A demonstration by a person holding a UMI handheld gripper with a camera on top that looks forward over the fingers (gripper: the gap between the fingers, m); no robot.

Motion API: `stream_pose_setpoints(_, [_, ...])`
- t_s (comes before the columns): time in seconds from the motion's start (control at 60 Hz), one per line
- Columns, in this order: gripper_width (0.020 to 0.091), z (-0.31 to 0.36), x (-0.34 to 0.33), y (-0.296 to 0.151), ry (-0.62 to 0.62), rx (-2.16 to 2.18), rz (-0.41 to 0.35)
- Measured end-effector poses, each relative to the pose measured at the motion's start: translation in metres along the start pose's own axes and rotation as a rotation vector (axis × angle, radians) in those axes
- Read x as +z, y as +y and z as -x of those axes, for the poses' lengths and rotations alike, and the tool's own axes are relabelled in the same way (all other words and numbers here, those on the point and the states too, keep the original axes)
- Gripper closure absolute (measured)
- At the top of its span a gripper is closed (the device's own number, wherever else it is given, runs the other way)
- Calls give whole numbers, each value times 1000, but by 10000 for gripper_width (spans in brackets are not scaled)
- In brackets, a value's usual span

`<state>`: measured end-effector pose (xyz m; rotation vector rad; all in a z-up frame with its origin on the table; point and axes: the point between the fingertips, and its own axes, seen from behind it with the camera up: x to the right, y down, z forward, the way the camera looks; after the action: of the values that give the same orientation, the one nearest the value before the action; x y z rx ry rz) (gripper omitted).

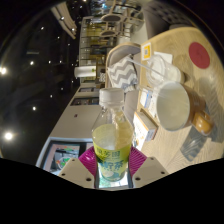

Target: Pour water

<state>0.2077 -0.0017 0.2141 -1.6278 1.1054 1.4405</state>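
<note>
**Gripper clamped on a water bottle above a tilted scene**

Gripper (111, 168) fingers were seen closed against a clear plastic bottle (111, 135), with the magenta pads (89, 158) pressed to its lower sides. The bottle was held directly between the fingers and rose away from them, its white cap (109, 97) pointing ahead. A yellowish-green label was wrapped around the lower body, and the upper part was seen to be transparent; the water level could not be made out.

The whole scene was viewed at a steep tilt. Beyond the bottle and to its right, a round wooden worktop (180, 45) was visible, carrying a white cup or bowl (172, 103), which lay nearest to the bottle's shoulder but apart from it. Further along the worktop a red round object (201, 54) was seen, and an orange item (203, 122) lay just past the white vessel. A cushion with a grey zigzag pattern (124, 70) was seen behind the bottle cap, next to the worktop. A dark area with scattered bright lights (12, 70) was seen to the left of the bottle. Printed sheets (60, 155) lay low beside the left finger.
</note>
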Motion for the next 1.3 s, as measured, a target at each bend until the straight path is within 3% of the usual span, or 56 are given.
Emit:
stream_pose_setpoints(0.1, [731,27,-21,-34,42,-330,-47])
stream_pose_setpoints(0.2, [729,62,-43,-72,108,-691,-144])
stream_pose_setpoints(0.3, [728,70,-70,-127,206,-985,-251])
stream_pose_setpoints(0.4, [728,54,-90,-178,324,-1192,-311])
stream_pose_setpoints(0.65, [729,-70,-109,-247,609,-1378,-257])
stream_pose_setpoints(0.783, [726,-119,-99,-255,634,-1390,-199])
stream_pose_setpoints(0.967, [718,-164,-110,-265,682,-1377,-186])
stream_pose_setpoints(1.033, [710,-163,-106,-265,661,-1391,-217])
stream_pose_setpoints(1.233, [554,-162,-114,-263,672,-1322,-218])
stream_pose_setpoints(1.3, [351,-157,-121,-260,672,-1296,-211])
